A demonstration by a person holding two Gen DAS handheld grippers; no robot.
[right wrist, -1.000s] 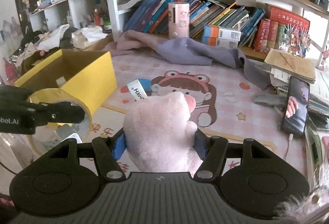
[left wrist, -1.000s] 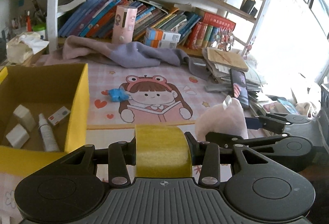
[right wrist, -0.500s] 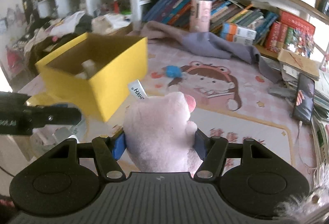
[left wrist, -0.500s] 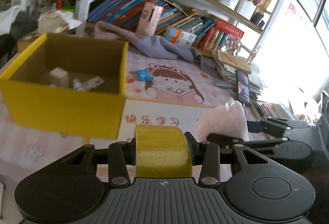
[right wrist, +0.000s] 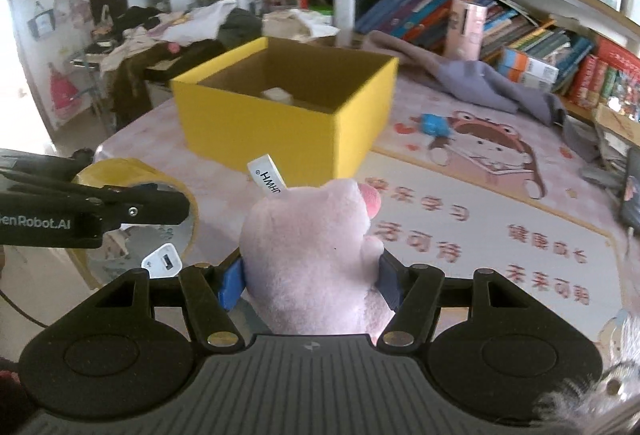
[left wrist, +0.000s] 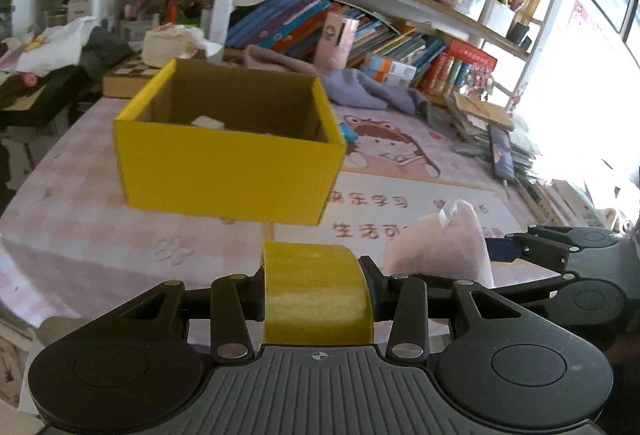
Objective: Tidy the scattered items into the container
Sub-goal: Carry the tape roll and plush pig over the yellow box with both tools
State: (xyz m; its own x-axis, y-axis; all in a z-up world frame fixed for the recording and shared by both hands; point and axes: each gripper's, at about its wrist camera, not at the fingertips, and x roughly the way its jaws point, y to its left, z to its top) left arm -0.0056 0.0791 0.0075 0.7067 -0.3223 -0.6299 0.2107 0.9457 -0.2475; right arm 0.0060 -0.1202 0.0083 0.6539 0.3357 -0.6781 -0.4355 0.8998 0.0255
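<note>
- Bookshelves (left wrist: 400,47) back our pink desk mat (left wrist: 100,203), where the yellow box (left wrist: 228,171) stands ahead.
- Our left gripper (left wrist: 316,275), tilted downward, clamps the yellow tape roll (left wrist: 316,295).
- Our right gripper (right wrist: 310,275), tilted likewise, squeezes the pink plush toy (right wrist: 312,255).

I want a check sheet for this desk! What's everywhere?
Surface: pink checked cartoon desk mat.
Job's things: open yellow cardboard box holding a white item; yellow tape roll; pink plush toy; small blue item on the mat.
Clutter: grey cloth, black phone.
Grippers: left gripper shut on the tape roll; right gripper shut on the plush toy.
Cables: nothing seen.
Surroundings: crowded bookshelves.
</note>
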